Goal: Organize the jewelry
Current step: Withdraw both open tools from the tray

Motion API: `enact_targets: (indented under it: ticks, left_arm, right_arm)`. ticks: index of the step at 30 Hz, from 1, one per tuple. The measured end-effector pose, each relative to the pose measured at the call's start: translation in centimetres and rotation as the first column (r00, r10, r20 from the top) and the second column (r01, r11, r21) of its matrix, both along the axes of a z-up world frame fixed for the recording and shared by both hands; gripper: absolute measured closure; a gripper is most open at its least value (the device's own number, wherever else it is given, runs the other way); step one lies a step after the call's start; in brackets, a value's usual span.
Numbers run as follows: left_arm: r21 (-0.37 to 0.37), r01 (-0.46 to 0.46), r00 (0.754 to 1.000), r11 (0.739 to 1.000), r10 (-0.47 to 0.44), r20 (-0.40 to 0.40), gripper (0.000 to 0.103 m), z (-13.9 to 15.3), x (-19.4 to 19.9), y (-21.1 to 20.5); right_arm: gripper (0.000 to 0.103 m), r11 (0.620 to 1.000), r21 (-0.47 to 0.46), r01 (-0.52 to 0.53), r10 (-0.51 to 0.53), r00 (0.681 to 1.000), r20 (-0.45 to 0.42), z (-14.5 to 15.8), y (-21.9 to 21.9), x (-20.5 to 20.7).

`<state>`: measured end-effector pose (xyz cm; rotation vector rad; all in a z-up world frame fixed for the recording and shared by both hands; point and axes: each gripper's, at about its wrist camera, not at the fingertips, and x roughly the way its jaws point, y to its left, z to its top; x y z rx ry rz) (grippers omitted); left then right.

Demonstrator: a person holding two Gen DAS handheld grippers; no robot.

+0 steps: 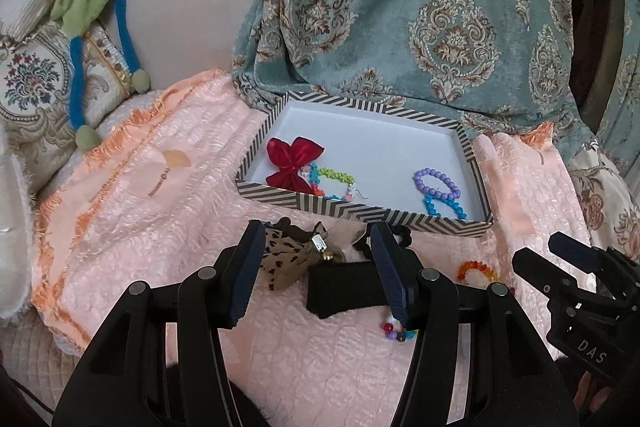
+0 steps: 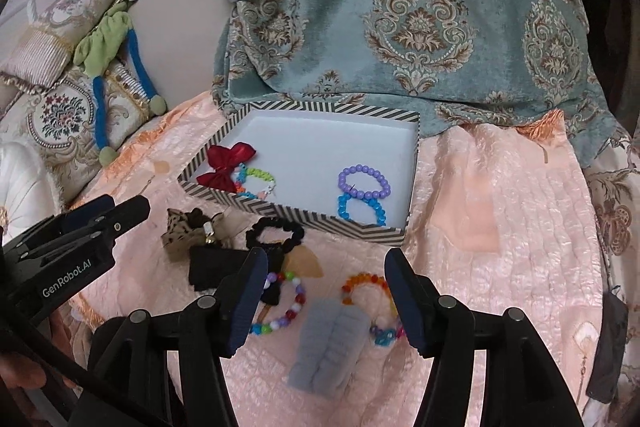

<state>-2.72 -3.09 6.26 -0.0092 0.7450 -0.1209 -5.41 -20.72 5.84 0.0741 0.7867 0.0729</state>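
Striped tray (image 2: 280,207) holds red bow (image 2: 228,167), purple bracelet (image 2: 363,183), blue bracelet (image 2: 360,211); black scrunchie (image 2: 275,233) outside.

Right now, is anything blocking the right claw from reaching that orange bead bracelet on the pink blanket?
Nothing visible does. The open right gripper hovers just short of the orange bracelet; a grey fuzzy piece lies below and beside it, not across the approach.

You get soft, even daylight in both views, with no hard shadows and no glare. The white floor of the box (image 1: 372,143) is the brightest patch. Fisheye bending curves the edges, and the corners go black. The centre is sharp; the near fingers (image 2: 244,307) look slightly soft.
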Motion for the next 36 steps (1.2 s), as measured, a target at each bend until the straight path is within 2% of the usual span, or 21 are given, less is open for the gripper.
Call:
enact_targets:
  ticks: [7, 28, 29, 30, 31, 34, 36]
  left_arm:
    - [-0.007, -0.002, 1.000, 1.000, 0.002, 0.016, 0.048, 0.4, -1.8, 0.2]
    - [-0.022, 0.020, 1.000, 1.000, -0.020, 0.004, 0.048, 0.3, -3.8, 0.8]
    - [-0.026, 0.022, 1.000, 0.999, -0.022, 0.001, 0.045, 0.2, -3.8, 0.9]
    - [-0.035, 0.025, 1.000, 0.999, -0.026, -0.003, 0.036, 0.2, -3.8, 1.0]
    - [-0.057, 0.034, 0.999, 0.998, -0.034, -0.007, 0.033, 0.1, -3.7, 1.3]
    - [-0.122, 0.041, 0.997, 0.992, -0.047, -0.054, 0.032, -0.2, -3.1, 2.2]
    - [-0.137, 0.029, 0.996, 0.990, -0.039, -0.074, 0.032, -0.4, -2.6, 3.0]
  right_arm:
    - [0.040, 1.000, 0.006, -0.004, 0.004, 1.000, 0.017, 0.5, 0.6, -1.7]
    - [0.040, 1.000, 0.003, -0.001, 0.001, 1.000, 0.007, 0.6, 0.2, -3.8]
    - [0.040, 1.000, 0.004, -0.001, 0.001, 1.000, 0.006, 0.5, 0.2, -3.9]
    - [0.040, 1.000, 0.006, 0.002, -0.002, 1.000, 0.003, 0.5, 0.0, -3.9]
    - [0.040, 1.000, 0.008, 0.005, -0.005, 1.000, -0.001, 0.4, -0.1, -3.9]
    - [0.040, 1.000, 0.013, 0.016, -0.016, 1.000, -0.016, 0.0, -0.7, -3.9]
    - [0.040, 1.000, 0.016, 0.023, -0.023, 0.999, -0.025, -0.4, -1.2, -4.0]
